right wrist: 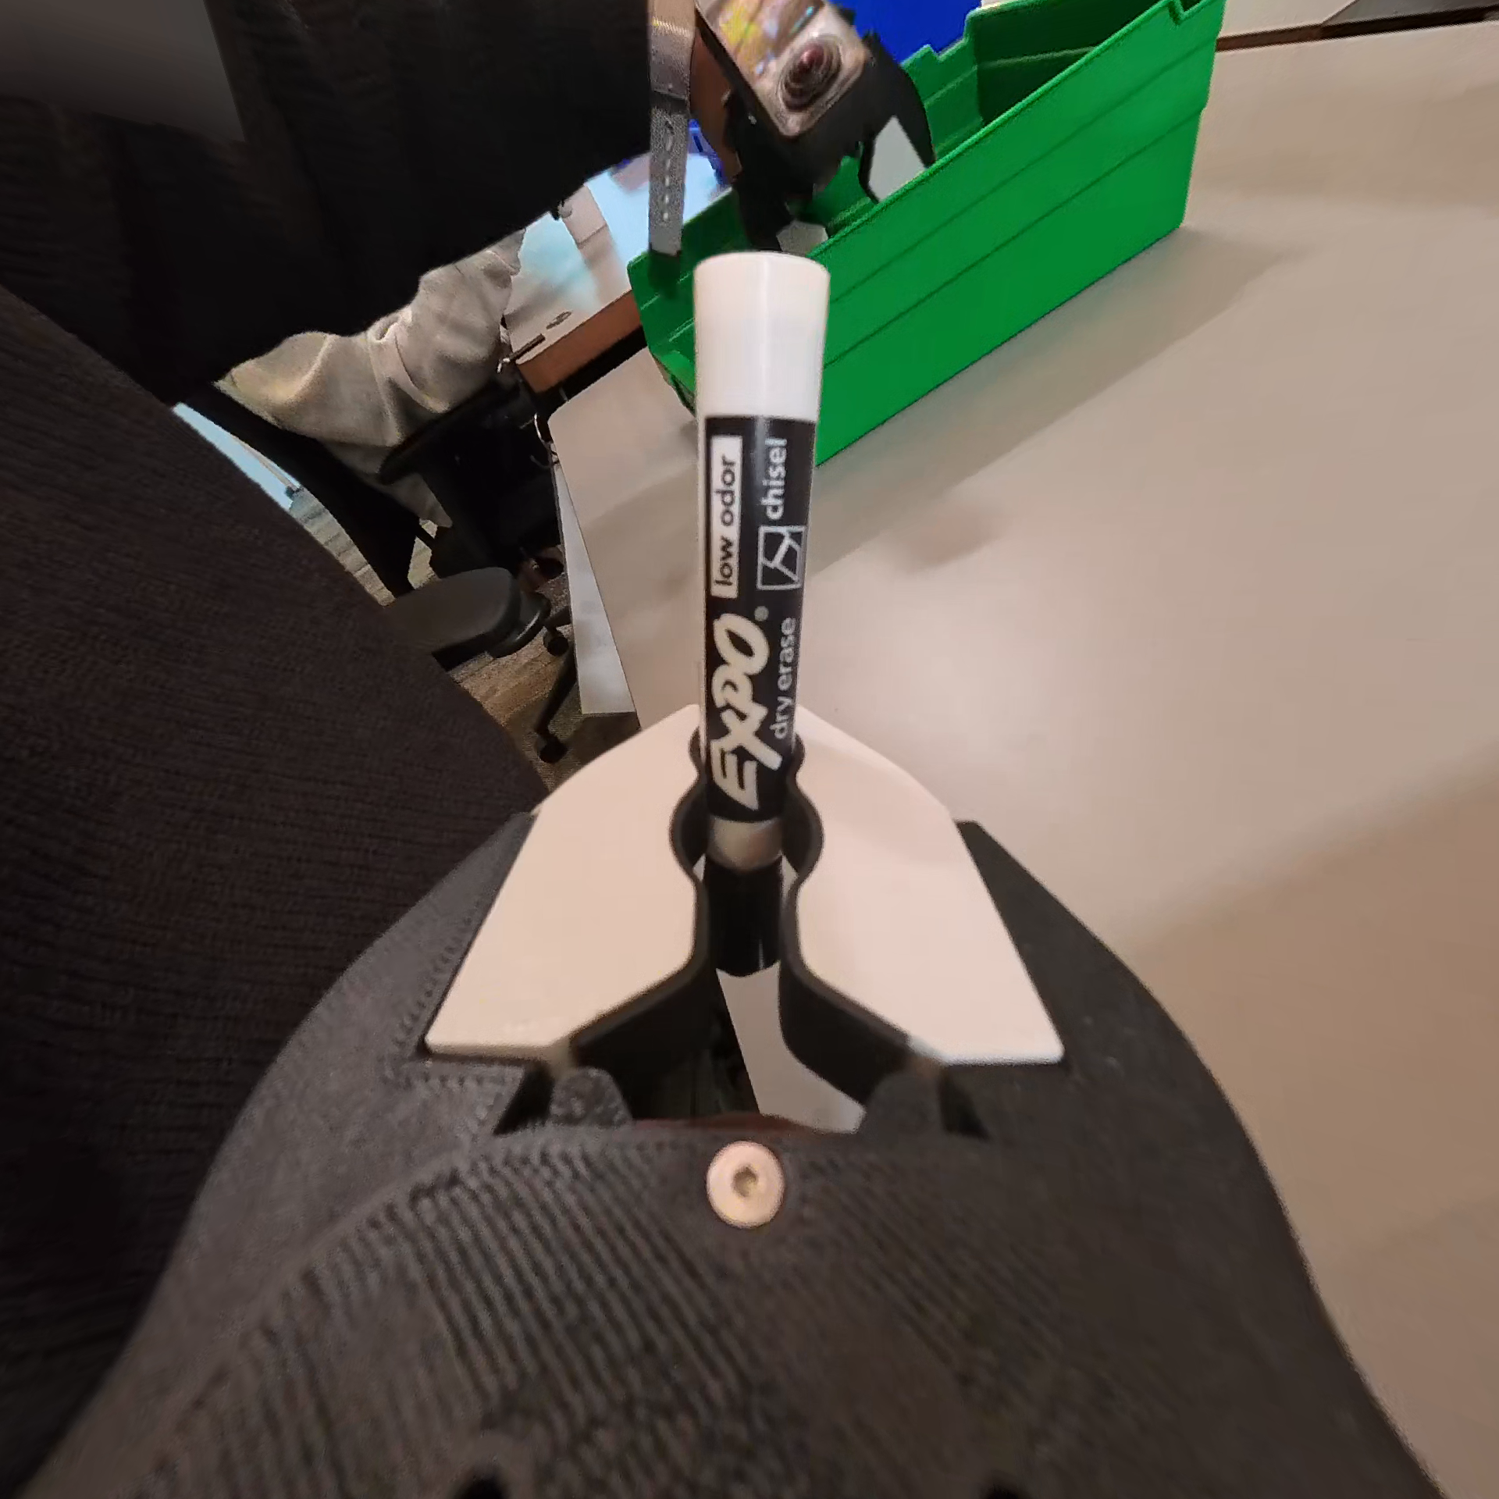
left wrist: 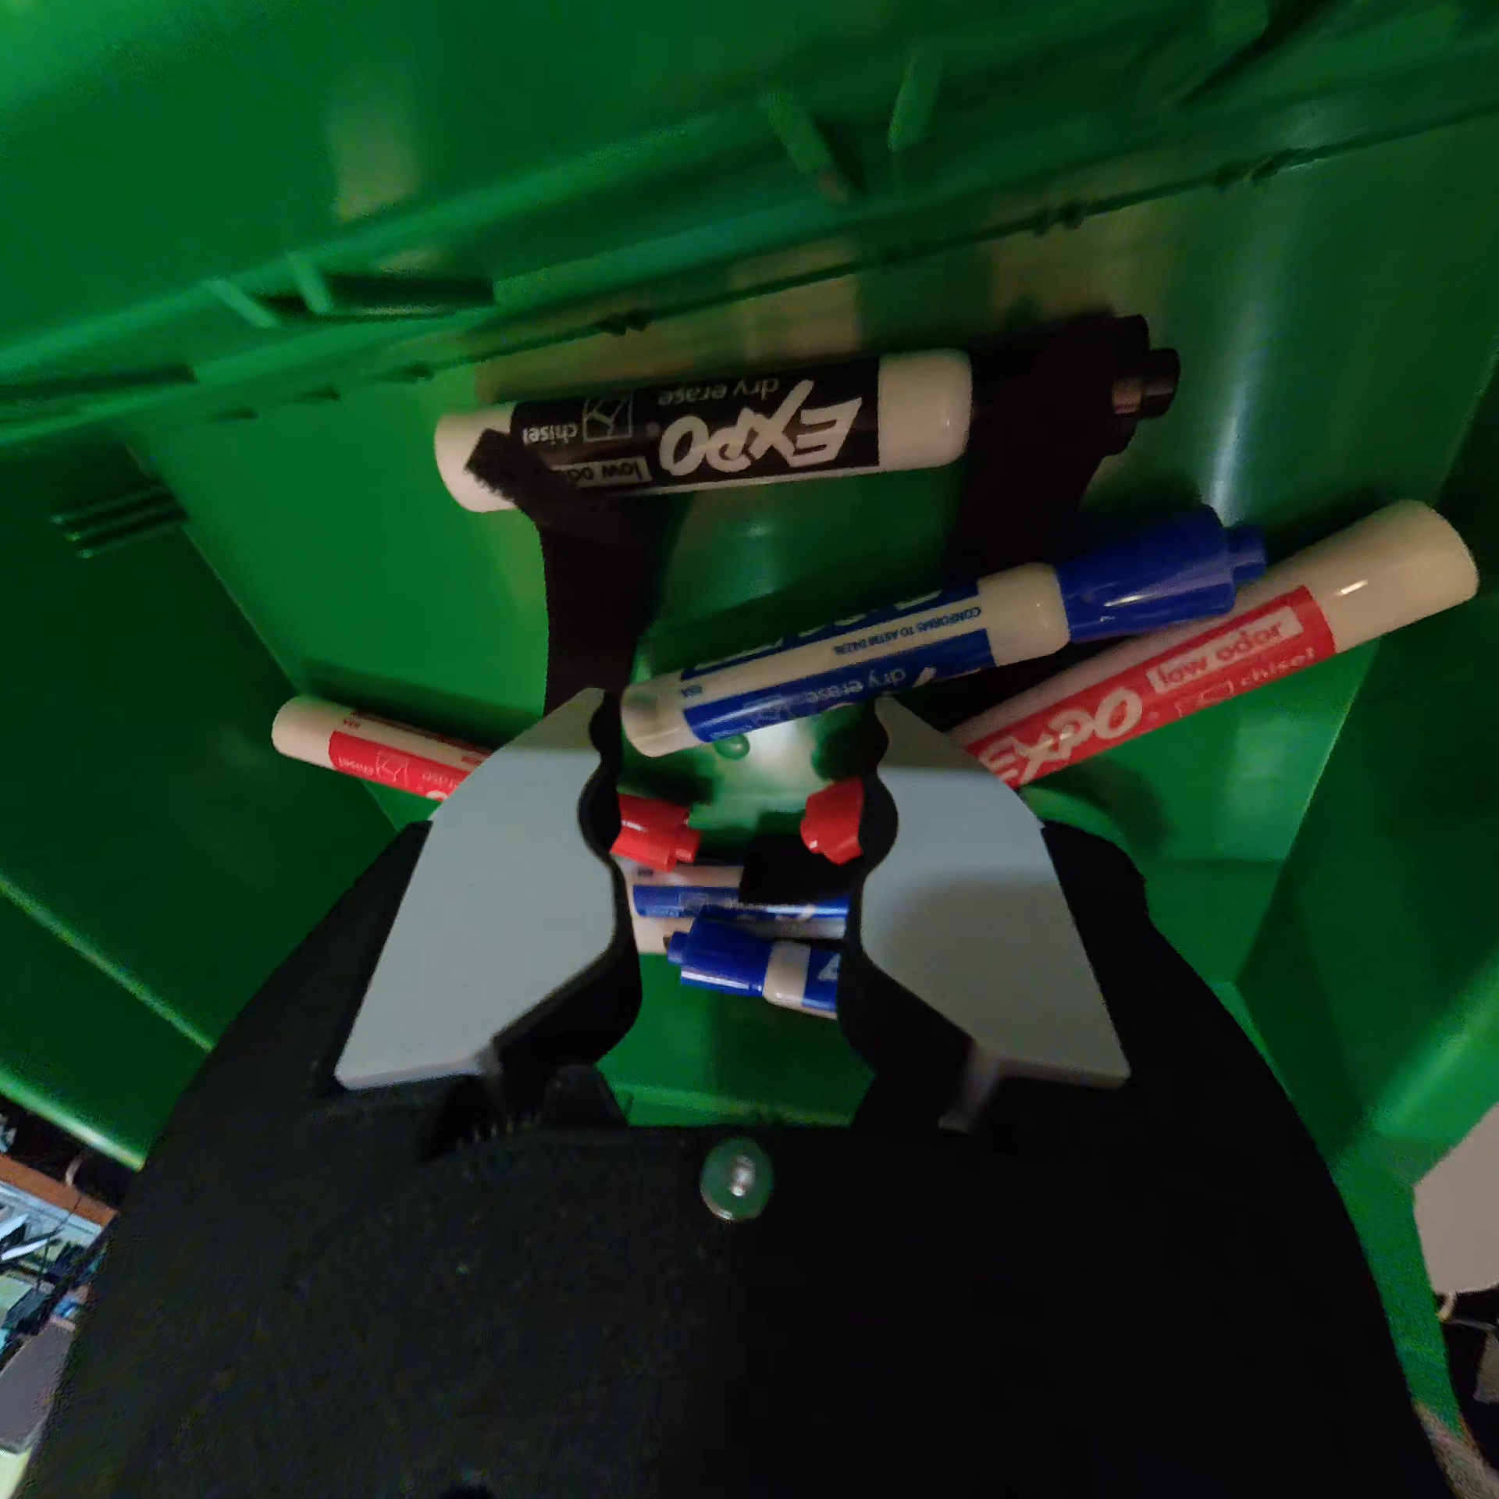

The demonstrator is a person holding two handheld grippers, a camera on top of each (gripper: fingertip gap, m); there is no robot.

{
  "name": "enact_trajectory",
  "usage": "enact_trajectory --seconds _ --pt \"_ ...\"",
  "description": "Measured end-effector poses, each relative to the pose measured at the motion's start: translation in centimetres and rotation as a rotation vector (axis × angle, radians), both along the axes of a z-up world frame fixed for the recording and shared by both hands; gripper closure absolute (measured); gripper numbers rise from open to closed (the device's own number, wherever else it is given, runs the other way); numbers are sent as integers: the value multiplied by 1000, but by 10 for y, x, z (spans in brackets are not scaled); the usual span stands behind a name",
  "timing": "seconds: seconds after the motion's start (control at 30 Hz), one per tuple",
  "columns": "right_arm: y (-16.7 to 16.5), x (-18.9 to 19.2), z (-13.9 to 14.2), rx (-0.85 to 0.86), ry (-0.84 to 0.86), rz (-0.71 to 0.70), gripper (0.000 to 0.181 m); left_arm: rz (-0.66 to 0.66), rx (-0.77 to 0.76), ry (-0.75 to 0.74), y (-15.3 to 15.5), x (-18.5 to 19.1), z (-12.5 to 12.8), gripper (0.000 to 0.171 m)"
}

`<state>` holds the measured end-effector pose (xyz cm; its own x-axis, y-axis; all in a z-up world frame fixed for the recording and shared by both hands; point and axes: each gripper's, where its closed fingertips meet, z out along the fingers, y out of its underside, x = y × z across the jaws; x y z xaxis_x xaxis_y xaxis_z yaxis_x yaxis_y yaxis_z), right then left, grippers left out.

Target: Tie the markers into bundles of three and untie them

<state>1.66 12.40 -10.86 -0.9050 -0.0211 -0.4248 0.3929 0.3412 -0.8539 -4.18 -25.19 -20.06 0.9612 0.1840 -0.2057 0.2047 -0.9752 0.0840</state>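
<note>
Resting on pale bench (right wrist: 1136,730), green bin (right wrist: 1014,268) sits at 1 o'clock in right wrist view. Left gripper (left wrist: 738,714) hangs inside bin, jaws apart, empty, blue marker (left wrist: 892,649) just beyond tips, black marker (left wrist: 706,430) at 12 o'clock. Right gripper (right wrist: 746,750) jaws clamped on upright black-label marker (right wrist: 758,527).

**Setting: office workspace**

Pale grey table (right wrist: 1136,649); green plastic bin (right wrist: 1014,268) holding dry-erase markers (left wrist: 852,657); black wheeled office chair (right wrist: 478,616) on grey carpet; further wood-edged desk (right wrist: 568,341) behind, with a seated person in a light sleeve (right wrist: 389,349).
</note>
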Motion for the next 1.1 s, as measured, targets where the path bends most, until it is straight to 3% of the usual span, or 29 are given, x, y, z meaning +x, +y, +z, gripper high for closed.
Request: enact_trajectory --seconds 0.1,0.2,0.47,0.63,0.8,0.9,1.1 --pt "-2 -1 3 -12 -9 -2 168 -15 57 7 4 -1 -3 118" --pt "-4 -3 3 -34 -48 -1 168 30 77 -22 0 5 -4 131" --pt "-3 -2 -2 -20 -67 11 168 143 89 -105 -9 24 4 146" --pt "2 -4 0 -24 -60 0 168 323 276 -77 -11 42 42 150" --pt "1 -6 0 -44 -110 3 168 470 439 60 -26 50 76 151" --pt "0 -2 -3 -29 -106 15 168 535 499 114 -27 53 73 151" --pt "0 3 -2 -14 -75 19 168 554 367 119 -23 60 34 151"
